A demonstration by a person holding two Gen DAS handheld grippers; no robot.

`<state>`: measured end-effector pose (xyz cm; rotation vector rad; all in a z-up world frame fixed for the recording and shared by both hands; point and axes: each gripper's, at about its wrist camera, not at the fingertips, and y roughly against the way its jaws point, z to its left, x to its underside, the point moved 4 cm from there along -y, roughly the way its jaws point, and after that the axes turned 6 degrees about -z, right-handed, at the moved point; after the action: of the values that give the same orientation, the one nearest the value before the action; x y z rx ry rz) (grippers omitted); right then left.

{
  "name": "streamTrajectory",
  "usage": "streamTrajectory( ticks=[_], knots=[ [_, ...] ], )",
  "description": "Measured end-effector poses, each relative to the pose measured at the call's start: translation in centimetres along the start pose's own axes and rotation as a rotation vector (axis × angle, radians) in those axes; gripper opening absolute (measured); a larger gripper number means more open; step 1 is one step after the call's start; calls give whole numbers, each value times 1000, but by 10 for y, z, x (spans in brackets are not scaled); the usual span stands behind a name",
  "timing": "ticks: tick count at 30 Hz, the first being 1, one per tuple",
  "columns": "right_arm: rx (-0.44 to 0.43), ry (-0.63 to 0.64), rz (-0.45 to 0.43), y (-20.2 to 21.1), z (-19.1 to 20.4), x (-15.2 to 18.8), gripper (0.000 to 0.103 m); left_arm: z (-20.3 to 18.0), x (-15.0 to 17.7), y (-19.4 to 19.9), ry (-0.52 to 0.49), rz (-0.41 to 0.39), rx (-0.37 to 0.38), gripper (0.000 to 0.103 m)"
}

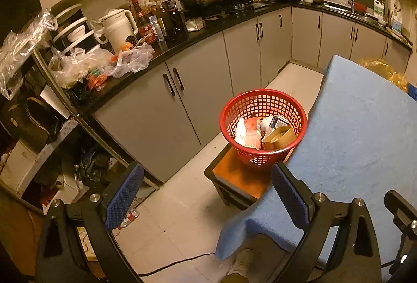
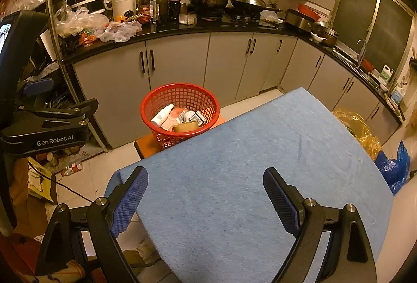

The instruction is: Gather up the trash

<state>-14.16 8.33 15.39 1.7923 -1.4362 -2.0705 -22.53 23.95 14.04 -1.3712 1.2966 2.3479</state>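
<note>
Trash fills the red mesh basket (image 2: 179,113): a white bottle (image 2: 162,115), small cartons (image 2: 196,117) and a gold tape roll (image 2: 185,126). It stands on an orange stool (image 1: 234,176) just beside the left edge of the blue-clothed surface (image 2: 247,165). Left tool (image 1: 208,194) and right tool (image 2: 206,194) both hang spread wide with nothing between their fingers, the right one over the cloth.
</note>
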Motion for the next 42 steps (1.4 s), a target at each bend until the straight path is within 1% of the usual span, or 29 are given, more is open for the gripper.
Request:
streamTrajectory(
  ticks=[7,12,17,23,42],
  knots=[
    [4,0,-10,-1,2,-4,93,6,3,0,24,-4,37,97],
    [11,-19,-24,0,0,-5,93,7,6,-2,30,-2,48,97],
    [8,-21,-21,-2,0,-6,93,9,7,1,43,-20,71,97],
    [1,-17,-22,-3,0,-6,93,7,7,2,41,-29,62,97],
    [-18,-13,6,-13,-4,-4,93,6,8,-3,49,-6,61,97]
  ],
)
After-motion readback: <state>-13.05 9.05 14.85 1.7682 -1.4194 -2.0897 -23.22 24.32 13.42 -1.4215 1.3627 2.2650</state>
